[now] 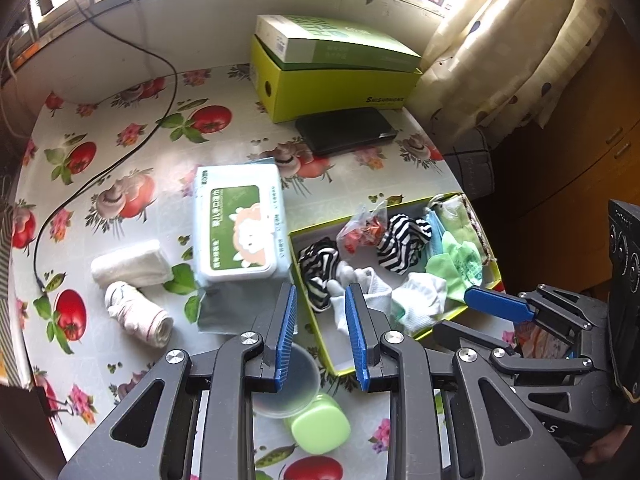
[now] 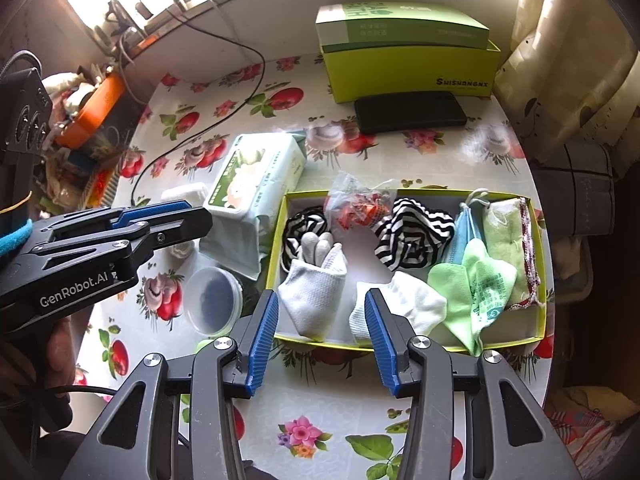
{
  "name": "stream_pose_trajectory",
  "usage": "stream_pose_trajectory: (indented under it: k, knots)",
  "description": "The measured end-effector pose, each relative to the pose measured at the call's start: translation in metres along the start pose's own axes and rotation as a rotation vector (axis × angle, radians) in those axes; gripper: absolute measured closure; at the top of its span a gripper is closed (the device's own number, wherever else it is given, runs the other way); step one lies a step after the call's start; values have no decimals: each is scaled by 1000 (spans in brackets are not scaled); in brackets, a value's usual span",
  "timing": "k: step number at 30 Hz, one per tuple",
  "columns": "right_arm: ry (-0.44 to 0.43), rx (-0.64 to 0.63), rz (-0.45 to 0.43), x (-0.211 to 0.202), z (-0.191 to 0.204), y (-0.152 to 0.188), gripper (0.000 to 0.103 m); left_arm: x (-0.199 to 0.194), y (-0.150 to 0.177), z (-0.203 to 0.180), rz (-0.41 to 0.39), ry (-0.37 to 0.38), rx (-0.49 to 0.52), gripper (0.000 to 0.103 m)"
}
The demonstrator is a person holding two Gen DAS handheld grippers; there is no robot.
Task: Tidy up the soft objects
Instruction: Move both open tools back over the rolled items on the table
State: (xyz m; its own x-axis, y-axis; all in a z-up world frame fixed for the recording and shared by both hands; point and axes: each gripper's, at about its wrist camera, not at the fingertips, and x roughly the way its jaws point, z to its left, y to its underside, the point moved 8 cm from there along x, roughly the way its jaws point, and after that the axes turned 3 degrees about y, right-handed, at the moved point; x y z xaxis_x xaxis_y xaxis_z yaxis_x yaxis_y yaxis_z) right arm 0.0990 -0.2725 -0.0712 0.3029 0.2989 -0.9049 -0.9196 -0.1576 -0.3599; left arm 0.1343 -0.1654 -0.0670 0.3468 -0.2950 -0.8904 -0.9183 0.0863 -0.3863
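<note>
A shallow yellow-green box (image 2: 412, 192) holds white socks (image 2: 312, 296), striped cloths (image 2: 412, 236), a blue mask (image 2: 464, 236), green cloths (image 2: 476, 284) and a small plastic bag (image 2: 356, 204). Two rolled white cloths (image 1: 128, 264) (image 1: 138, 314) lie on the tablecloth left of the wipes pack (image 1: 236, 224). My left gripper (image 1: 321, 292) hovers open over the box's left edge (image 1: 294, 248), nothing between its fingers. My right gripper (image 2: 322, 300) hangs open above the box's near edge, empty. In the right wrist view the left gripper (image 2: 160, 216) partly hides one roll.
A clear lidded tub (image 1: 288, 384) and a green-capped jar (image 1: 320, 424) sit under the left gripper. Stacked green boxes (image 1: 332, 68) and a flat black case (image 1: 346, 130) stand at the back. A black cable (image 1: 120, 160) crosses the left side. A curtain (image 1: 500, 40) hangs right.
</note>
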Motion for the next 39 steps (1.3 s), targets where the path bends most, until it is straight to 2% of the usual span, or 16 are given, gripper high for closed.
stream_pose_trajectory:
  k: [11, 39]
  knots:
    - [-24, -61, 5, 1, 29, -2, 55, -14, 14, 23, -12, -29, -45, 77]
    - [-37, -142, 34, 12, 77, -5, 55, -26, 48, 91, 9, -66, -177, 77]
